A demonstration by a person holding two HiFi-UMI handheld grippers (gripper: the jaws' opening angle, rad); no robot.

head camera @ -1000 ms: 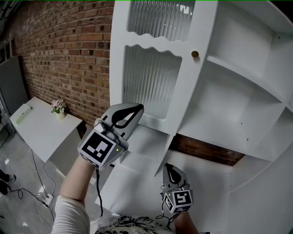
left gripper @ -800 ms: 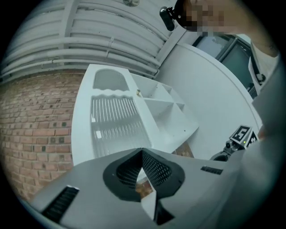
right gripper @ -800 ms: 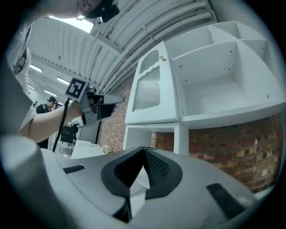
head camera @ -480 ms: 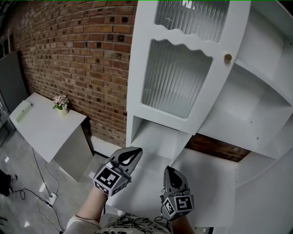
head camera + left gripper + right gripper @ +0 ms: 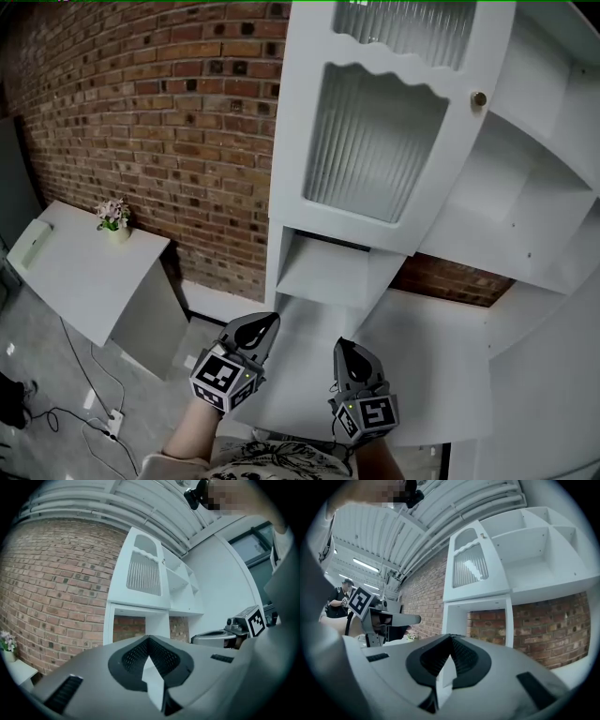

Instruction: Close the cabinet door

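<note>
- Left gripper (image 5: pixel 265 324): fingers (image 5: pixel 130 657) pressed together with nothing between them; held low, in front of the cabinet's lower part.
- Right gripper (image 5: pixel 341 348): fingers (image 5: pixel 469 662) likewise closed and empty, just beside the left gripper.
- Cabinet door (image 5: pixel 375 141): white frame with ribbed glass, above both grippers and well apart from them. It lies over the cabinet's upper left section and appears flush with the frame; its knob (image 5: pixel 479 98) sits at the right edge.
- Cabinet (image 5: pixel 525 216): open white shelves to the right of the door, with an open recess below it.
- Surroundings: brick wall (image 5: pixel 159 112) behind; a white table (image 5: pixel 84 272) at left carries a small flower pot (image 5: pixel 113 216).
</note>
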